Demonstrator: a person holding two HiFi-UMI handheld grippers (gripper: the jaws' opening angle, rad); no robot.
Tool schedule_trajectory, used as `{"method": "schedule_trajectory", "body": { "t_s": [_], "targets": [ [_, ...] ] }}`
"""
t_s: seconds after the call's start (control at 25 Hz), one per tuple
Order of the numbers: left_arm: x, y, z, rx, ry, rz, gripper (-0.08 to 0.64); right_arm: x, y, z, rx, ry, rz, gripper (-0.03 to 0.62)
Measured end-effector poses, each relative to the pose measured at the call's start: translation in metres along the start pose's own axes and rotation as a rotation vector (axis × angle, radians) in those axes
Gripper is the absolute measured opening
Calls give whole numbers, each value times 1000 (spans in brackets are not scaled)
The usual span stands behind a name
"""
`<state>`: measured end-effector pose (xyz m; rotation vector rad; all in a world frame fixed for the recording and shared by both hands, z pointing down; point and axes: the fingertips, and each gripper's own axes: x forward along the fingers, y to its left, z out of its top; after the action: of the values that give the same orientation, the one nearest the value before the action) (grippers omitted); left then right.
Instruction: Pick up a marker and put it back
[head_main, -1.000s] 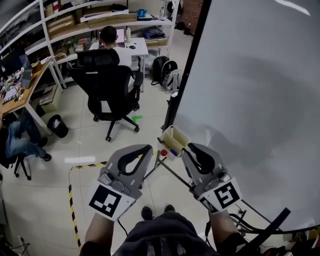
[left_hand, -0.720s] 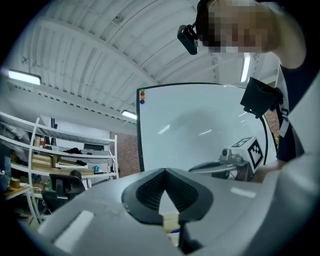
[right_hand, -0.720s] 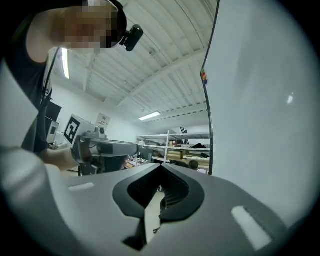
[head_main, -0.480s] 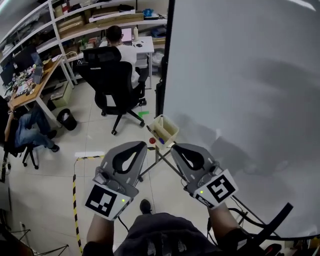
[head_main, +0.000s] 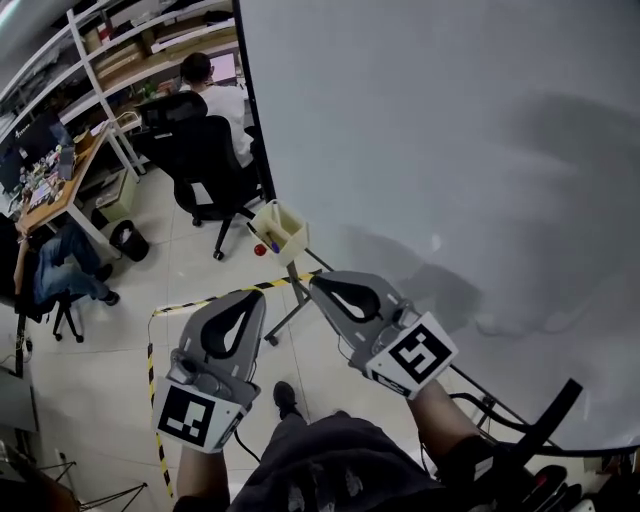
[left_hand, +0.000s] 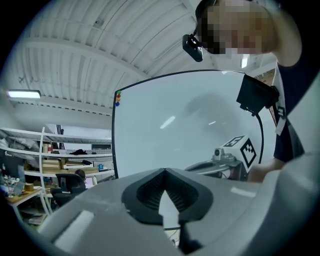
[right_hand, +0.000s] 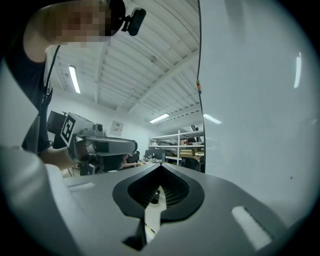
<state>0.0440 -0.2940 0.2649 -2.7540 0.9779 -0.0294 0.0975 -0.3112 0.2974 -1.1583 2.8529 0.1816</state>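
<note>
Head view, looking steeply down. The person is holding the left gripper (head_main: 243, 300) and the right gripper (head_main: 327, 283) side by side over the floor (head_main: 90, 380), both pointing toward the far left edge of a large whiteboard (head_main: 450, 150) that is filling the right of the scene.

The left gripper's jaws are resting together, tip against tip, with nothing between them. The right gripper's jaws are likewise pressed together and carrying nothing.

A cream tray (head_main: 289, 219) is sitting at the whiteboard's lower left corner, beyond both grippers and apart from them, closer to the right gripper's tips than to the left's. The marker (head_main: 272, 245) is lying in this tray, showing only as a blue end at the tray's near side. A small red item (head_main: 260, 249) is showing just left of it; what it is cannot be told. A slanted strut of the stand (head_main: 284, 312) is running down from under the tray between the two grippers.

Yellow-and-black tape (head_main: 152, 370) is marking the floor left of the left gripper. Farther off, a seated person (head_main: 205, 88) is facing away on a black office chair (head_main: 205, 160), with shelves (head_main: 120, 60) behind and a desk (head_main: 55, 180) at the far left.
</note>
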Motion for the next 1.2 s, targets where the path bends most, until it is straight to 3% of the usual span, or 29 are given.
{"method": "schedule_trajectory", "body": {
  "t_s": [0.32,0.56,0.8,1.04,1.2],
  "targets": [
    [-31,-19,0,-15,98,111,5,-8,23,-6,97,33,90,0],
    [-103,-22,-7,-52,110,208,3,-7,97,-6,151,27,212,0],
    [-192,-32,-24,-108,99,302,3,-7,175,-11,135,66,290,0],
    [-294,-67,-22,-122,76,280,3,-30,280,-8,127,91,280,0],
    [-331,-92,-13,-124,33,249,3,-56,321,-3,111,115,241,0]
  ]
}}
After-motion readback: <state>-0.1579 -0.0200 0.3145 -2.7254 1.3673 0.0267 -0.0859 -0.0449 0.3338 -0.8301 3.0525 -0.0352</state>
